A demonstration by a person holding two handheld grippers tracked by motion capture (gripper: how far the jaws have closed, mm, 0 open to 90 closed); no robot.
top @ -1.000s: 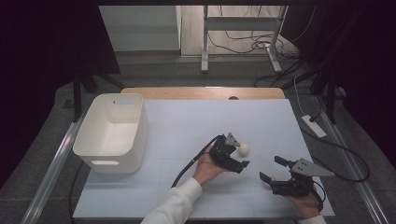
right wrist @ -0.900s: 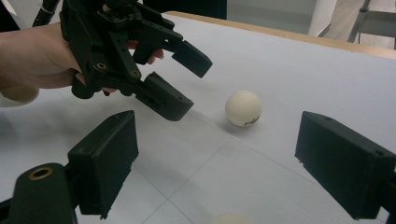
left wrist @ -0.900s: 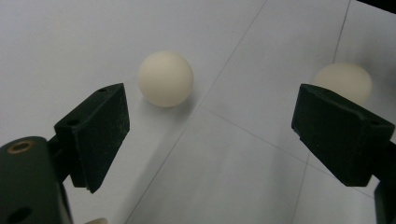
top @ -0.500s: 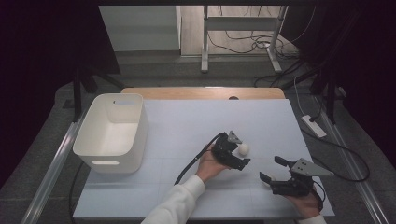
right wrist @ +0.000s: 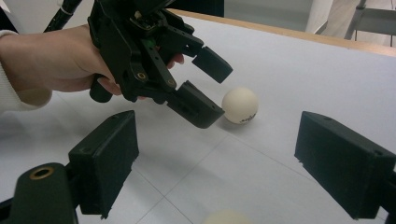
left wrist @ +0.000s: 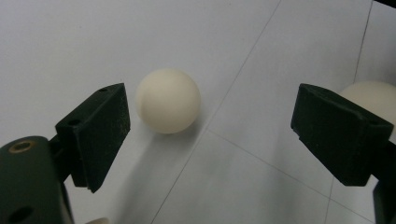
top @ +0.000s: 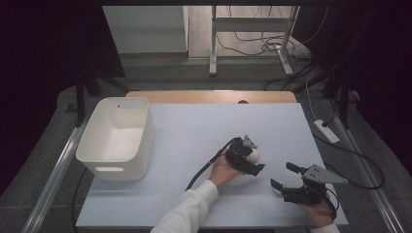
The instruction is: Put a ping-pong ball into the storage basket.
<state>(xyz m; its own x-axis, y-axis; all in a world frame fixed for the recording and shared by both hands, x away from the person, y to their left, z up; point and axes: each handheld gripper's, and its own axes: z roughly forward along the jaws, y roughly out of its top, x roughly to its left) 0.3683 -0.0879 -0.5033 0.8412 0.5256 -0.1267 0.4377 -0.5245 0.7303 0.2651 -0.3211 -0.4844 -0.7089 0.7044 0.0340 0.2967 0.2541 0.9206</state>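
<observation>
The white ball (left wrist: pixel 168 100) lies on the table between the spread jaws of the left gripper (top: pixel 253 158), nearer one jaw, untouched; right gripper (top: pixel 284 177) likewise spread.

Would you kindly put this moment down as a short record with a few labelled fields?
Surface: white table
Container: white bin, at the table's left side
Left hand-held gripper: open, jaws either side of a white ball, not gripping it
Right hand-held gripper: open, with a second ball on the table just ahead of it
</observation>
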